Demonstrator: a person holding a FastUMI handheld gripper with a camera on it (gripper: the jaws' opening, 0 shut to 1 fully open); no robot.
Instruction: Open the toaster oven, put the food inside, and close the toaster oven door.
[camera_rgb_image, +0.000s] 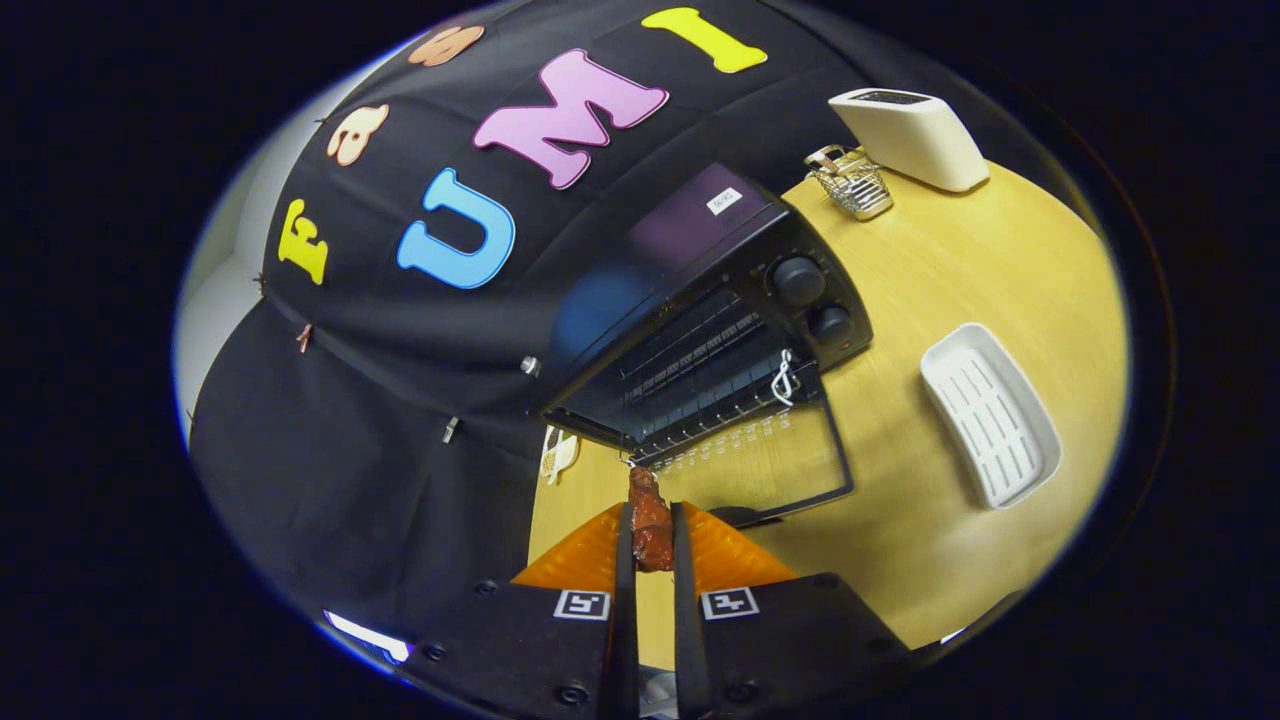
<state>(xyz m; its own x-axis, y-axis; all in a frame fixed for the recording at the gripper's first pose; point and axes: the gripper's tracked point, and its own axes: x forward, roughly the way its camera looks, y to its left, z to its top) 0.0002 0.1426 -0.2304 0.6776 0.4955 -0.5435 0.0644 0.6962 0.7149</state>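
Gripper (651, 535) pinches reddish-brown food (649, 520), seemingly just before open toaster oven (700, 320).

My gripper (652, 535) clamped on a reddish-brown piece of food (649, 520), just ahead the black toaster oven (700, 300) with its glass door (775, 460) dropped open onto the wooden table (940, 290), white tray (990, 415) beside it, wire basket (852, 182) and white toaster (915, 135) beyond.

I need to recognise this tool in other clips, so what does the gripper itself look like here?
The gripper has two narrow, straight, parallel fingers with ridged pads on their outer sides. Behind them sit two blocky black housings, each carrying a square black-and-white fiducial marker and dark screw heads.
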